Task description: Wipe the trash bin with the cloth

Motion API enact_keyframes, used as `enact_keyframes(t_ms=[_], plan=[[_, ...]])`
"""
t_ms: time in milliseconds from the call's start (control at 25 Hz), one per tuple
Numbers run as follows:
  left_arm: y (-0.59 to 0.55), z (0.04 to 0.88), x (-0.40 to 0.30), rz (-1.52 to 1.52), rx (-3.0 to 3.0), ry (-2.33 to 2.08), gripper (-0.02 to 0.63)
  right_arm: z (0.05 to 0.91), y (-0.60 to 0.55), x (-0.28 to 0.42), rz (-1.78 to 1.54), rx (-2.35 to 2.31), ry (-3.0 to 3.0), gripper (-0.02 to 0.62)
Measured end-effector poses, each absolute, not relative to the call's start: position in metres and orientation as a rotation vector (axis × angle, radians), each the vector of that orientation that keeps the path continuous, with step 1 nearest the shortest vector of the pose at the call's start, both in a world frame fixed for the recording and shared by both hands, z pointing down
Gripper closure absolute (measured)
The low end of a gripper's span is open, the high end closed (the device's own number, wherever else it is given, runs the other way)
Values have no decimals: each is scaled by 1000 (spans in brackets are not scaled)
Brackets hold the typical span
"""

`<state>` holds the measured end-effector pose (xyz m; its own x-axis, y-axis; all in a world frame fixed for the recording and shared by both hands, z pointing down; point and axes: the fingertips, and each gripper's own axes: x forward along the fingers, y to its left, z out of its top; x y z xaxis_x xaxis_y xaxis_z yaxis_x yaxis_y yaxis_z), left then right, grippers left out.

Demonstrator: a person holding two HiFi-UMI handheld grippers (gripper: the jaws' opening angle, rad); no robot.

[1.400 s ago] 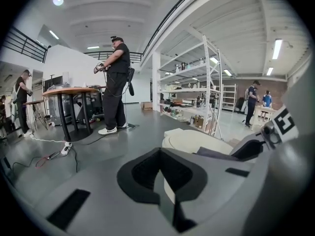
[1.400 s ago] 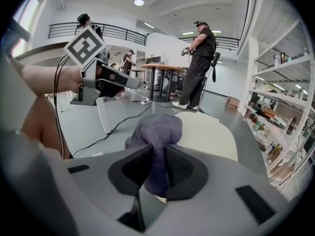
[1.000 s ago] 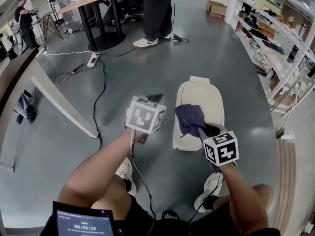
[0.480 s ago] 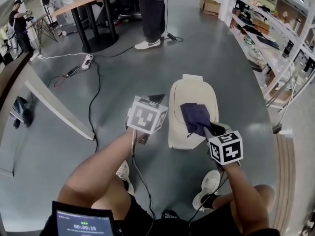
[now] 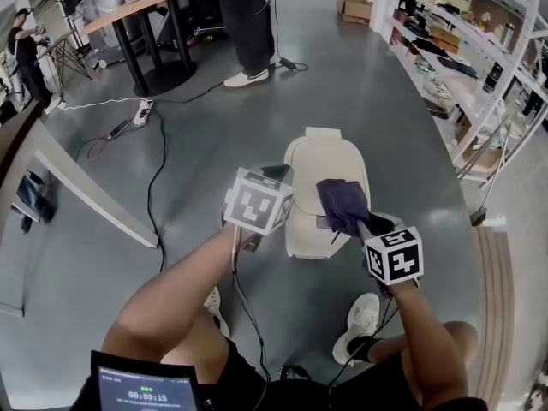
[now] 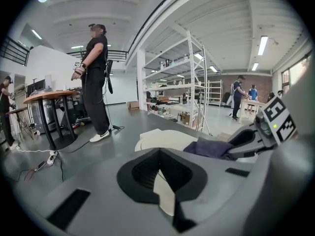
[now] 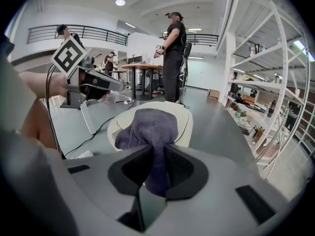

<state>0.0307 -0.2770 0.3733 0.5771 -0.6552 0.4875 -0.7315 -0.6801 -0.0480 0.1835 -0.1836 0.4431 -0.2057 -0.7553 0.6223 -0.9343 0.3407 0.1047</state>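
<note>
A cream trash bin [image 5: 315,168] with a shut lid stands on the grey floor just ahead of the person's feet. A dark purple cloth [image 5: 342,204] lies draped on the near right part of the lid, with my right gripper [image 5: 360,223] shut on it. In the right gripper view the cloth [image 7: 150,126] hangs bunched between the jaws over the bin [image 7: 186,118]. My left gripper [image 5: 272,175] hovers at the bin's left edge, jaws together and holding nothing. Its own view looks over the bin [image 6: 160,137] towards the cloth [image 6: 212,147].
A standing person [image 5: 246,24] and a round table [image 5: 145,2] are beyond the bin. Cables and a power strip [image 5: 137,110] run over the floor at left, near a slanted board [image 5: 90,193]. White shelving [image 5: 479,67] lines the right side. The wearer's shoe [image 5: 360,322] is close to the bin.
The right gripper has dragged the cloth across the lid, from its left part to its right part. The left gripper now sits closer to the bin's left edge.
</note>
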Motion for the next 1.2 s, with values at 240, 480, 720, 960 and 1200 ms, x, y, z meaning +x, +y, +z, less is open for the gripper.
enact_keyframes(t_ms=[240, 480, 720, 960, 1200], plan=[[-272, 367, 52, 795, 2782, -1194, 604, 444, -184, 196, 431, 1513, -2000, 526], [-271, 364, 72, 752, 2801, -1176, 604, 437, -188, 197, 408, 1512, -2013, 526], [-263, 359, 69, 694, 2770, -1201, 604, 406, -189, 181, 318, 1534, -2133, 526], [-248, 343, 42, 605, 2715, -1256, 604, 368, -185, 147, 217, 1553, -2244, 526], [-219, 337, 3, 494, 2668, -1359, 604, 356, -161, 119, 162, 1508, -2345, 526]])
